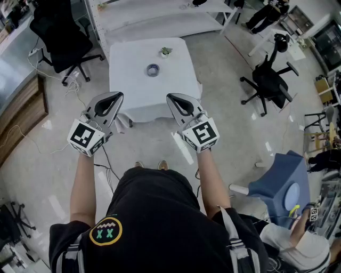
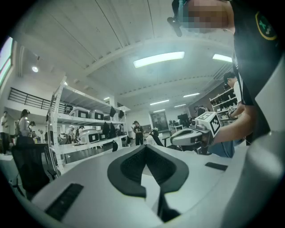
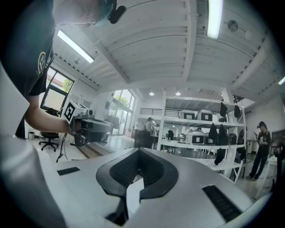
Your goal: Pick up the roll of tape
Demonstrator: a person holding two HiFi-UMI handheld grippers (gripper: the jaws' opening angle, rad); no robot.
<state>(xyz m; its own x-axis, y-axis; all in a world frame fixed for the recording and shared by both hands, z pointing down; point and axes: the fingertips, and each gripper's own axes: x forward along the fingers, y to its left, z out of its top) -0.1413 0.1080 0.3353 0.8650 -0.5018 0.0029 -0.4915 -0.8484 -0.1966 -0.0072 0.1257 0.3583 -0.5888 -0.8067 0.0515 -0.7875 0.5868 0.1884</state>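
Observation:
The roll of tape (image 1: pixel 153 70) is a small grey-blue ring lying flat near the middle of a white table (image 1: pixel 133 90). Both grippers are held level in front of the person, short of the table's near edge and well apart from the tape. The left gripper (image 1: pixel 119 95) is shut with nothing in it, its tips meeting in its own view (image 2: pixel 144 147). The right gripper (image 1: pixel 169 97) is shut and empty too, tips together (image 3: pixel 139 150). Each gripper view looks out across the room, not at the table, and shows the other gripper off to the side.
A small green-and-white object (image 1: pixel 165 51) sits behind the tape. White shelving (image 1: pixel 160 16) stands beyond the table. Black office chairs (image 1: pixel 269 80) (image 1: pixel 61 32) flank it. A blue seat (image 1: pixel 285 184) and another person (image 1: pixel 298 245) are at the lower right. Cables trail on the floor (image 1: pixel 80 98).

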